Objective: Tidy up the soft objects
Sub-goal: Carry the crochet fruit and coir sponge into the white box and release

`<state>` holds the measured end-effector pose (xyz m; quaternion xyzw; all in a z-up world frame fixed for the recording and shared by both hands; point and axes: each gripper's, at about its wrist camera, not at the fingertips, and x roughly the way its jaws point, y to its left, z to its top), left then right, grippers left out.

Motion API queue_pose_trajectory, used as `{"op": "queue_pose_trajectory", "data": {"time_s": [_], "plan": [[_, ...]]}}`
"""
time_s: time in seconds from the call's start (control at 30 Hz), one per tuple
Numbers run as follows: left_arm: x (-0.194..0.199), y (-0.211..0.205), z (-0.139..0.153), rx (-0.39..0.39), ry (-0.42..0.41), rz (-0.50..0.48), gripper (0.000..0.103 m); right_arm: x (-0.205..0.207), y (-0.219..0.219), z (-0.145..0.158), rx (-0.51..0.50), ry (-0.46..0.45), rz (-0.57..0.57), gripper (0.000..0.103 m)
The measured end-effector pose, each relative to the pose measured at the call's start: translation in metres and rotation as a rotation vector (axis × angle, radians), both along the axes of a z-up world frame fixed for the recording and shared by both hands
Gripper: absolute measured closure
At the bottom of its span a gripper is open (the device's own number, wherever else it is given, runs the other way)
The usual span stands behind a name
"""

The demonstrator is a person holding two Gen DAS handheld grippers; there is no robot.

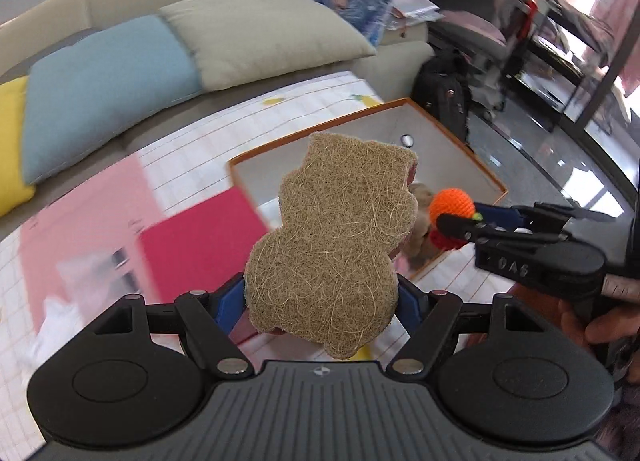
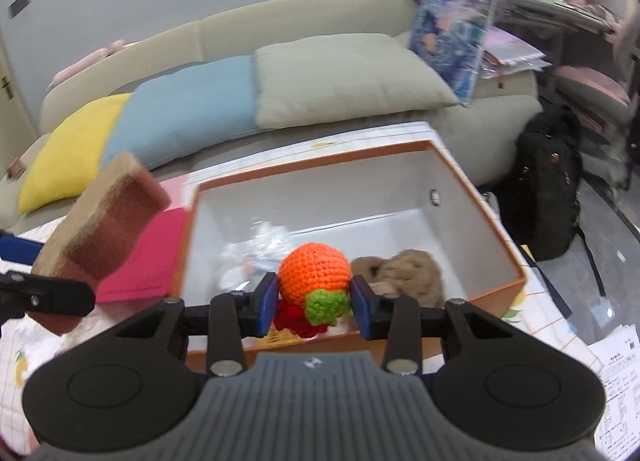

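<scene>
The right tool (image 2: 314, 301) is clamped on a round orange crocheted ball with a green leaf tuft (image 2: 314, 269). It hangs over the near edge of the open orange-rimmed white box (image 2: 516, 261), so the drop lies straight ahead and below. A tan plush toy (image 2: 404, 271) lies inside, ahead and to the right. The left tool (image 1: 320, 301) grips a flat brown fibre scouring sponge (image 1: 332, 237) upright, long axis pointing forward, short of the box on the counter (image 1: 100, 221). The right hand appears nearer.
</scene>
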<state>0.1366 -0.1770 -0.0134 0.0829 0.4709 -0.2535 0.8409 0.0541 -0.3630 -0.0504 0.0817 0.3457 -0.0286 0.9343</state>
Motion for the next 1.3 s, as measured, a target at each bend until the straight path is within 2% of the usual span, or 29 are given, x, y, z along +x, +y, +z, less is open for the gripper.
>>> {"op": "queue_pose_trajectory", "data": {"time_s": [0.1, 0.2, 0.3, 0.4, 0.57, 0.73, 0.87, 1.0, 1.2, 1.3], "plan": [[0.023, -0.027, -0.007, 0.022, 0.019, -0.028, 0.017, 0.009, -0.014, -0.003, 0.004, -0.009, -0.009, 0.064], [0.042, -0.049, -0.023, 0.102, 0.008, -0.049, 0.017, 0.023, -0.025, -0.006, -0.002, -0.011, -0.021, 0.064], [0.057, -0.071, -0.036, 0.147, 0.011, -0.078, 0.017, 0.039, -0.036, -0.012, -0.011, 0.005, -0.070, 0.064], [0.064, -0.089, -0.043, 0.180, -0.015, -0.117, 0.017, 0.057, -0.048, -0.019, -0.001, 0.010, -0.120, 0.064], [0.071, -0.115, -0.053, 0.292, -0.067, -0.169, 0.017, 0.080, -0.064, -0.034, 0.011, 0.044, -0.175, 0.064], [0.086, -0.125, -0.074, 0.348, -0.033, -0.176, 0.017, 0.085, -0.066, -0.046, -0.038, 0.062, -0.201, 0.064], [0.094, -0.126, -0.092, 0.362, -0.004, -0.148, 0.017, 0.090, -0.071, -0.052, -0.025, 0.086, -0.219, 0.064], [0.103, -0.123, -0.103, 0.342, 0.036, -0.097, 0.017, 0.097, -0.069, -0.061, -0.031, 0.131, -0.212, 0.064], [0.107, -0.116, -0.105, 0.325, 0.045, -0.078, 0.012, 0.103, -0.064, -0.065, -0.063, 0.152, -0.190, 0.058], [0.108, -0.111, -0.100, 0.280, 0.053, -0.074, 0.011, 0.102, -0.065, -0.064, -0.062, 0.141, -0.189, 0.056]]}}
